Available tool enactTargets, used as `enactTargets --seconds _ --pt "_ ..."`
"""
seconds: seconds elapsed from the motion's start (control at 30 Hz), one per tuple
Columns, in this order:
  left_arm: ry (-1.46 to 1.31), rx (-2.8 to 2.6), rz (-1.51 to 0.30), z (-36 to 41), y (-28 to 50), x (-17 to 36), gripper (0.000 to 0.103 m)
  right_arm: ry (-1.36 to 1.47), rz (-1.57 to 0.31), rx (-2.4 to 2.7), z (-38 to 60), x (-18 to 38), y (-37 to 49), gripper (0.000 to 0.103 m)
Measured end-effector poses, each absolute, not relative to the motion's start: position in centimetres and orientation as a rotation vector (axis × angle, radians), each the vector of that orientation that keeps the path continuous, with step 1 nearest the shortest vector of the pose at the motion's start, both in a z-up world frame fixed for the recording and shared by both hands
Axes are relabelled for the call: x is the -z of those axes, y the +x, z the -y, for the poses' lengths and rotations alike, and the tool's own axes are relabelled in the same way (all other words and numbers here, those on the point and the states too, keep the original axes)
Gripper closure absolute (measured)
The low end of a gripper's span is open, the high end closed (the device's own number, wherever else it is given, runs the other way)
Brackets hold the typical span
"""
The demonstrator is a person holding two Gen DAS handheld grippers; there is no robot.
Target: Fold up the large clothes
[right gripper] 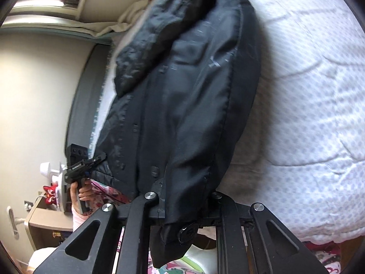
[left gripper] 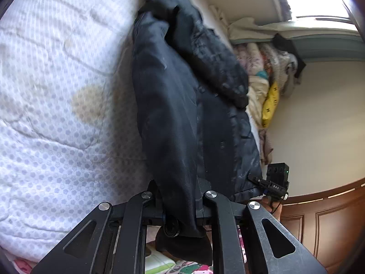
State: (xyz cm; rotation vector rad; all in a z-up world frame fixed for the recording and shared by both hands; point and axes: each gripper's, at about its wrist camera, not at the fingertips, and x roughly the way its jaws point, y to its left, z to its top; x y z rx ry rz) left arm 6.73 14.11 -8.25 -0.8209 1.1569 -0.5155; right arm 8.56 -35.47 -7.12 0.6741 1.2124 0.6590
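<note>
Garment: dark navy padded jacket (left gripper: 182,105), lying lengthwise on white quilted bedspread (left gripper: 57,91).
Left gripper (left gripper: 178,196): clamped on jacket hem.
Right gripper (right gripper: 184,196): likewise clamped on hem.

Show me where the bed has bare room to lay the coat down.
Bare quilt lies open beside the dark coat, toward the bed's middle, also visible in the right view. The wall side is crowded: a pile of clothes borders the coat there.

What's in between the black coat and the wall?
In the left wrist view, a pile of bedding and clothes with a yellow pillow lies between the black coat and the wall.
</note>
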Motion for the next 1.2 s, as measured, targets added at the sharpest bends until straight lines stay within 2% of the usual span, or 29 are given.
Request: enactTargets --seconds 0.53,0.87,1.2 --pt "-0.885 0.465 -1.076 -17.7 -1.0 4.8 0.088 0.76 -1.116 -0.795 35.3 4.8 3.8 0.093" --pt "-0.893 0.474 -1.086 -16.8 -3.7 3.2 0.088 0.796 -1.084 -0.813 35.7 3.6 0.3 0.093" --pt "-0.902 0.524 -1.012 -17.5 -1.4 0.5 0.088 0.812 -1.017 -0.795 37.1 1.9 2.1 0.094"
